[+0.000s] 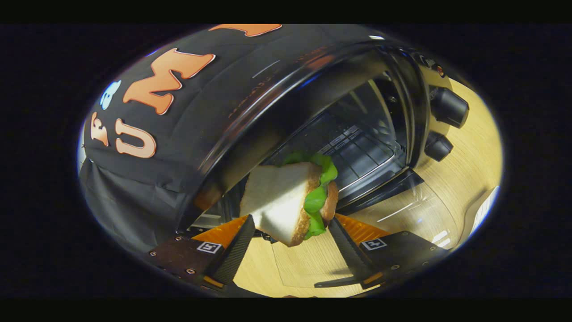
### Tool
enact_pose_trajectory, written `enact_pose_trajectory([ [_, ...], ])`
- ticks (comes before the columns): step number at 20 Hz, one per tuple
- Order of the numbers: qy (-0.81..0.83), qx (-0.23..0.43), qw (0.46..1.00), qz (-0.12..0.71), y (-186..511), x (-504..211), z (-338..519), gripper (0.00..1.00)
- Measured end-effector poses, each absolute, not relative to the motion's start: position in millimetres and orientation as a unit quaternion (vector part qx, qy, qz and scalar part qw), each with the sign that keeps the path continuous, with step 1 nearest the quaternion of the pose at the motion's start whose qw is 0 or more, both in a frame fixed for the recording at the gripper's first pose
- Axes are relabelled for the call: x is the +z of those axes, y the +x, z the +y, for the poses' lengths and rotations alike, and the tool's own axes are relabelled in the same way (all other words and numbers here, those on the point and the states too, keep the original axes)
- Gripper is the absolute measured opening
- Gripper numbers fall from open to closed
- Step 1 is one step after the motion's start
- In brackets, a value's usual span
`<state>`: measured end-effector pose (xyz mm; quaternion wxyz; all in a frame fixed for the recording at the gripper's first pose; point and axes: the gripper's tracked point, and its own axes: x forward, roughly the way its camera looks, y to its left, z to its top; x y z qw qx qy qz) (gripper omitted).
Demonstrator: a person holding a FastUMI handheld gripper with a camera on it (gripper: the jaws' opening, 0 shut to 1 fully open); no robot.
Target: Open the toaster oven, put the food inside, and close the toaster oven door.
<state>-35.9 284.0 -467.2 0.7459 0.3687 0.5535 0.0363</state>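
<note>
A sandwich (286, 197) of white bread with green lettuce sits between my fingers, and my gripper (292, 230) is shut on it, one finger on each bread face. Just beyond it stands the black toaster oven (313, 89), tilted in the view, with its door (402, 210) swung down open. The glass door lies flat over the wooden table, below and to the right of the sandwich. Inside the cavity I see the wire rack (357, 154). The sandwich hangs at the mouth of the oven, above the door's hinge edge.
Two black knobs (449, 107) stick out from the oven's control panel to the right of the cavity. The oven stands on a light wooden table (469, 152). Black cloth of the booth wall (134, 179) hangs to the left, behind the oven.
</note>
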Motion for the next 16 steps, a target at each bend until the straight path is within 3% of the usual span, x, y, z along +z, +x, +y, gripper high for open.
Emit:
enact_pose_trajectory([
  [8,0.268,0.084,0.784,0.553,-82.4,-433.7,247.7,0.98],
  [16,0.100,0.159,0.797,0.574,-174.4,-428.2,221.6,0.98],
])
